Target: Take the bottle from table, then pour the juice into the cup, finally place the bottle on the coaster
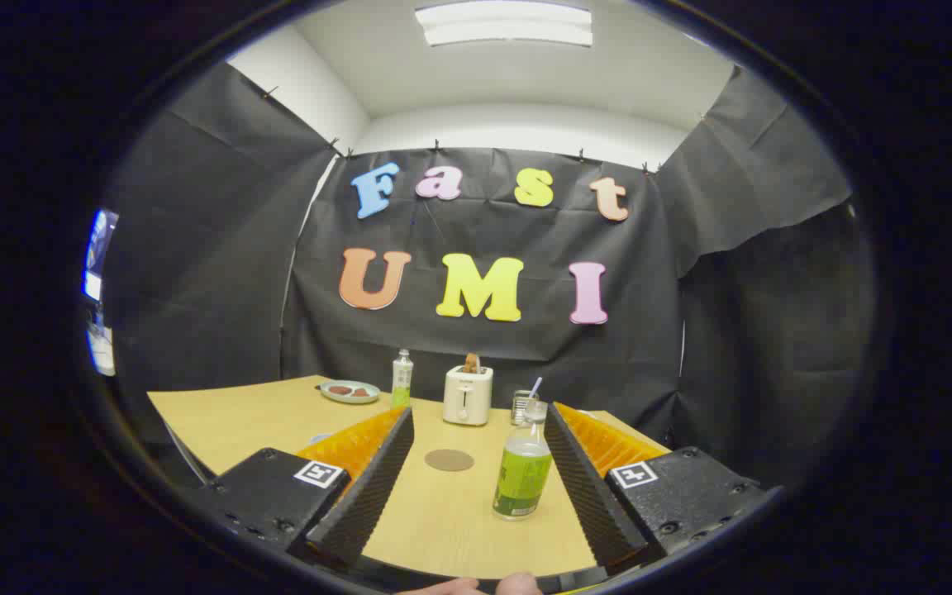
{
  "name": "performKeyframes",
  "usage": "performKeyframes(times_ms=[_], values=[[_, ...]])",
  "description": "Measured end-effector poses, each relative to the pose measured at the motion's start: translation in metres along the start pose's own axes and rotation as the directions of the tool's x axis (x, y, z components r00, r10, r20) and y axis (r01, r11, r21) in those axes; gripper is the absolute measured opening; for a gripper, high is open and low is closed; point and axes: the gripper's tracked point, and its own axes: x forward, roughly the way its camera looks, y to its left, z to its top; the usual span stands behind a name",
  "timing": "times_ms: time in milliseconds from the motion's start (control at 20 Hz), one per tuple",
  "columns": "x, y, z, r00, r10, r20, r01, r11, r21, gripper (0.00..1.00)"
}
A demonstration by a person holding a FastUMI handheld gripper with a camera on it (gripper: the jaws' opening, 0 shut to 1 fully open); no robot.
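Gripper view: we see our jaws (476,475) wide apart, the bottle (522,471) standing between them by the right finger, the coaster (449,460) beyond.

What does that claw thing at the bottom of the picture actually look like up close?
The claw has two long wedge-shaped fingers with finely ribbed inner faces. Each finger sits on a chunky black block with visible screws and a small square black-and-white marker on top.

Cup (523,406) behind bottle (522,470), mostly hidden. Plate (349,392) contents too small to identify. Hand (476,586) below gripper (476,475) cut off; fingers spread, touching nothing.
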Motion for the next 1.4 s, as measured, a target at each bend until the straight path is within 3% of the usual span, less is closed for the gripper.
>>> performKeyframes(times_ms=[1400], values=[[0.018,0.001,-0.023,0.997,0.006,-0.078,-0.004,1.000,0.021,1.00]])
